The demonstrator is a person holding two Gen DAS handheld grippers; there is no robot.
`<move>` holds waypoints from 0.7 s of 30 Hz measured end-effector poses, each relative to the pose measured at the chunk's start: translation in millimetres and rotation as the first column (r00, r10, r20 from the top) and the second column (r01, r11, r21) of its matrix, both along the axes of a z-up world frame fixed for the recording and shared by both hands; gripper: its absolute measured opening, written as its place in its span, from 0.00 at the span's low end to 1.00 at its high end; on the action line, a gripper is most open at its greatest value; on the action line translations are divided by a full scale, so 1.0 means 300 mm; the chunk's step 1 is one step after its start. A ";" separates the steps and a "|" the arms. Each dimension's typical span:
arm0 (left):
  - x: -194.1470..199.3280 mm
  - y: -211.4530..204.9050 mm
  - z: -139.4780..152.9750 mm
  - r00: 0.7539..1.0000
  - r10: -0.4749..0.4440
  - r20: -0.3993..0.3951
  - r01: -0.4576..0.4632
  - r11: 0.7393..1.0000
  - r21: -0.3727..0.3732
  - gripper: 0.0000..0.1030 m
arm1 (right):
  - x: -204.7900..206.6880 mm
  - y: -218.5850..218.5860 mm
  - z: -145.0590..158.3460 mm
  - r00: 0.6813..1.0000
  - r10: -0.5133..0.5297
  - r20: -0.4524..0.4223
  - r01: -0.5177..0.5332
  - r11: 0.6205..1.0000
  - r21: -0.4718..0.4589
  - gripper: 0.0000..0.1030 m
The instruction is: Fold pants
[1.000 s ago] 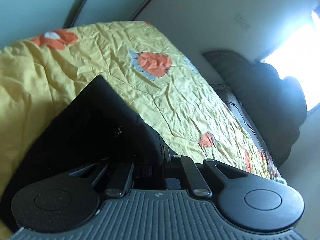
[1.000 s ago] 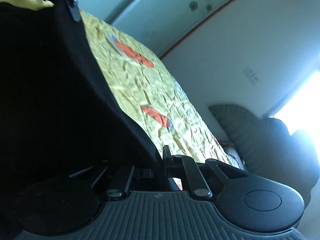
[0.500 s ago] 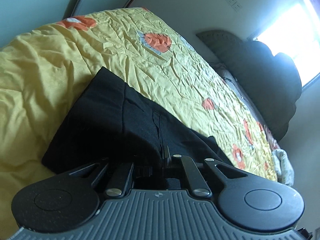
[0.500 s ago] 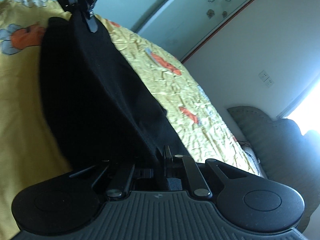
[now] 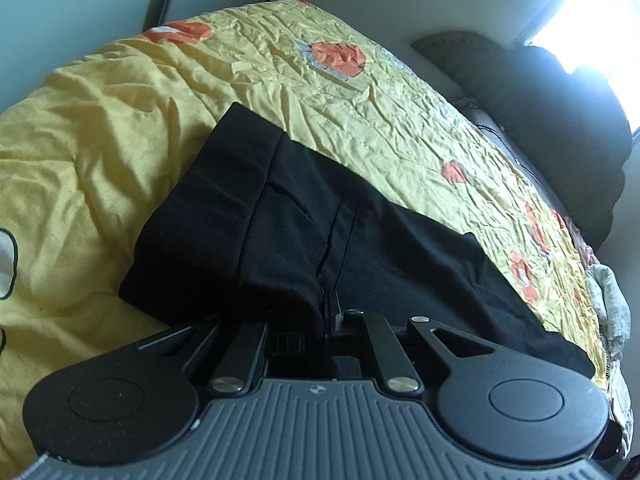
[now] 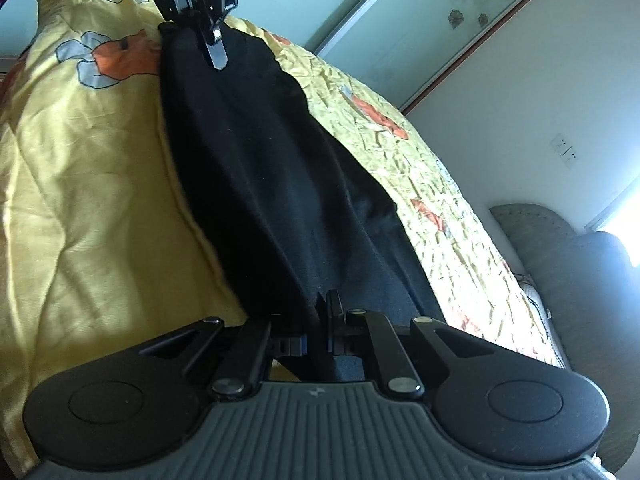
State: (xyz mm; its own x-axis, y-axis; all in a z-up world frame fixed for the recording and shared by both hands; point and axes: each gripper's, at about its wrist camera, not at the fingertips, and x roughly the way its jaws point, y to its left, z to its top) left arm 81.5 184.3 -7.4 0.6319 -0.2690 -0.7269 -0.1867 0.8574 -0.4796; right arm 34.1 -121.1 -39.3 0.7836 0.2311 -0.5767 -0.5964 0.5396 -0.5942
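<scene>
The black pants [image 5: 320, 216] lie on a yellow flowered bedspread [image 5: 120, 128], doubled over, with a folded edge at the far left. My left gripper [image 5: 330, 304] is shut on the near edge of the pants. In the right wrist view the pants [image 6: 280, 184] stretch between both grippers. My right gripper [image 6: 326, 308] is shut on one end of them. The left gripper [image 6: 216, 52], held in a hand, pinches the far end at the top of that view.
A dark grey upholstered headboard [image 5: 560, 120] stands at the right end of the bed, under a bright window. A pale wardrobe door with flower stickers [image 6: 440, 12] stands behind the bed. A light patterned cloth [image 5: 608, 292] lies at the bed's right edge.
Both grippers have lowered the held part of the pants towards the bedspread. The pants now lie flatter and show more of their length, with more bedspread in view around them.
</scene>
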 end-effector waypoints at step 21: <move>-0.061 -0.289 0.231 0.988 -0.094 0.121 0.056 0.957 0.285 0.46 | -0.098 -0.232 0.058 0.983 -0.095 -0.160 0.139 0.945 0.295 0.57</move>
State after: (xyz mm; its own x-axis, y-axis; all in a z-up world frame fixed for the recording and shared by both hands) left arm 63.1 97.5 61.8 0.7128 -0.1170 -0.6915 -0.0681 0.9698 -0.2342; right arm 4.7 -190.7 -22.0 0.7312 0.3241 -0.6002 -0.5839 0.7523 -0.3051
